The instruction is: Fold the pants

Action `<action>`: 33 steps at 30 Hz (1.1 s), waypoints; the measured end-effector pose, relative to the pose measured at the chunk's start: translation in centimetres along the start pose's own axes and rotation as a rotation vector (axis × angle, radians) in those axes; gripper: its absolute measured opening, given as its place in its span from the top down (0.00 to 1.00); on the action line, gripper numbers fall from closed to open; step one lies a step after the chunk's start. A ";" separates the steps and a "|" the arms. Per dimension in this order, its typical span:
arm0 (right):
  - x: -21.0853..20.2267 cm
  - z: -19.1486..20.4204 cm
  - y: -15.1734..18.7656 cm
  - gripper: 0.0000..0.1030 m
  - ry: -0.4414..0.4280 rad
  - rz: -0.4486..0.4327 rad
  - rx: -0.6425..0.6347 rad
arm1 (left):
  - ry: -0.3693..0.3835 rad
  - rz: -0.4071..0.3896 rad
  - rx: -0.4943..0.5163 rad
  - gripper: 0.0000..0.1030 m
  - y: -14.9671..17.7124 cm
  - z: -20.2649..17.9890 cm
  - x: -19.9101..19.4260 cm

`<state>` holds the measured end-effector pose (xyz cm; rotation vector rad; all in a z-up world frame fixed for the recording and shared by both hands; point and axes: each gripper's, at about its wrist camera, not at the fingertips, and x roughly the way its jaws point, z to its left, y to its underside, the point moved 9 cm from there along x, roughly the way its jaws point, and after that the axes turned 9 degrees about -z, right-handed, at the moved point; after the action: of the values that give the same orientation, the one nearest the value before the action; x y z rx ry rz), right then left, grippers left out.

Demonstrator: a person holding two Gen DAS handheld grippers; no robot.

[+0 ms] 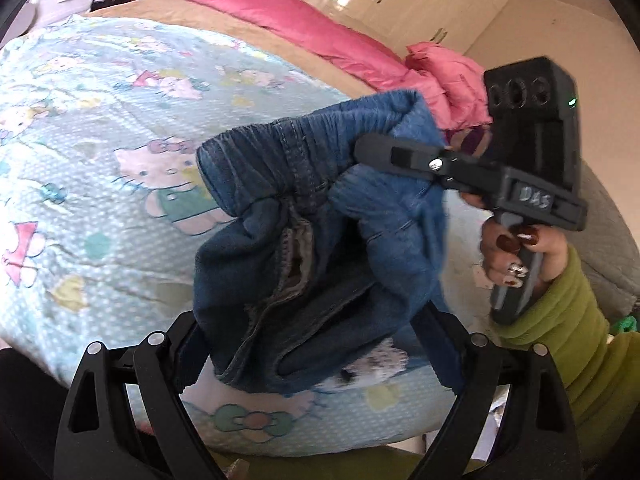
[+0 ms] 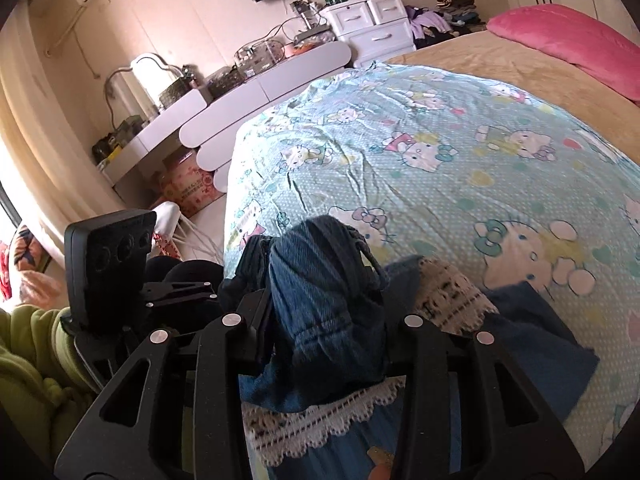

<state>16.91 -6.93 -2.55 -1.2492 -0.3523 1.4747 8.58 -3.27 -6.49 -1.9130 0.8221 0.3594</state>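
Observation:
Small blue denim pants (image 1: 304, 216) with an elastic waistband and white lace hem trim hang bunched in the air above the bed. My left gripper (image 1: 312, 344) is shut on the lower folds of the pants. My right gripper (image 1: 372, 148) comes in from the right and is shut on the waistband. In the right wrist view the right gripper (image 2: 324, 308) grips a bunched fold of the pants (image 2: 324, 300), with lace trim (image 2: 312, 420) hanging below. The left gripper's body (image 2: 108, 264) shows at the left there.
A light blue cartoon-cat sheet (image 1: 100, 160) covers the bed, over a tan blanket (image 2: 520, 64). A pink quilt (image 1: 304, 20) and pink jacket (image 1: 444, 84) lie at the far side. A white dresser (image 2: 248, 92) and drawers (image 2: 376, 24) stand beside the bed.

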 end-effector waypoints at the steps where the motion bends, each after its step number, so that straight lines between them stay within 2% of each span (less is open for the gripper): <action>1: -0.4 -0.2 0.1 0.67 0.001 -0.007 0.004 | 0.029 -0.006 0.010 0.14 0.0 -0.9 -0.1; 4: -2.7 -1.8 0.5 0.60 0.049 -0.054 0.041 | 0.180 0.000 0.077 0.14 0.4 -4.5 -0.4; 5: -3.6 -2.7 0.8 0.60 0.072 -0.071 0.067 | 0.235 0.014 0.101 0.07 0.8 -5.7 -0.5; 6: -4.2 -3.5 1.0 0.55 0.103 -0.081 0.088 | 0.299 0.035 0.131 0.05 1.4 -7.1 -0.6; 7: -5.1 -4.3 1.5 0.51 0.146 -0.092 0.109 | 0.332 0.051 0.165 0.05 2.0 -8.1 -0.7; 10: -7.2 -5.7 3.3 0.41 0.232 -0.112 0.156 | 0.349 0.079 0.188 0.05 2.4 -8.2 0.0; 12: -8.0 -6.2 4.4 0.37 0.274 -0.117 0.180 | 0.347 0.077 0.176 0.05 2.1 -7.7 -0.2; 16: -8.0 -6.0 5.5 0.28 0.305 -0.118 0.219 | 0.293 0.010 0.121 0.05 1.0 -6.0 -1.7; 18: -7.4 -5.7 5.6 0.24 0.303 -0.108 0.224 | 0.218 -0.027 0.111 0.05 0.3 -5.0 -3.1; 20: -6.6 -5.3 5.7 0.23 0.306 -0.088 0.208 | 0.110 -0.039 0.109 0.05 -0.2 -3.4 -2.9; 24: -5.7 -6.9 8.2 0.25 0.431 0.045 0.177 | -0.035 -0.031 0.107 0.09 0.0 -0.9 -2.2; 25: -5.8 -7.4 8.9 0.25 0.475 0.073 0.154 | -0.055 -0.018 0.111 0.16 0.2 -0.3 -2.0; 26: -6.1 -7.9 9.7 0.25 0.525 0.093 0.124 | -0.057 -0.011 0.107 0.16 0.2 0.0 -2.0; 30: -7.1 -8.0 10.8 0.25 0.542 0.074 0.144 | -0.052 0.003 0.105 0.16 0.4 0.3 -1.7; 33: -8.0 -6.8 9.8 0.25 0.546 0.020 0.099 | -0.067 -0.001 0.123 0.15 0.4 -0.2 -1.3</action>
<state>15.86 -19.80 -8.91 -1.5137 0.0971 1.0935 7.34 -3.10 -5.94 -1.7779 0.7809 0.3620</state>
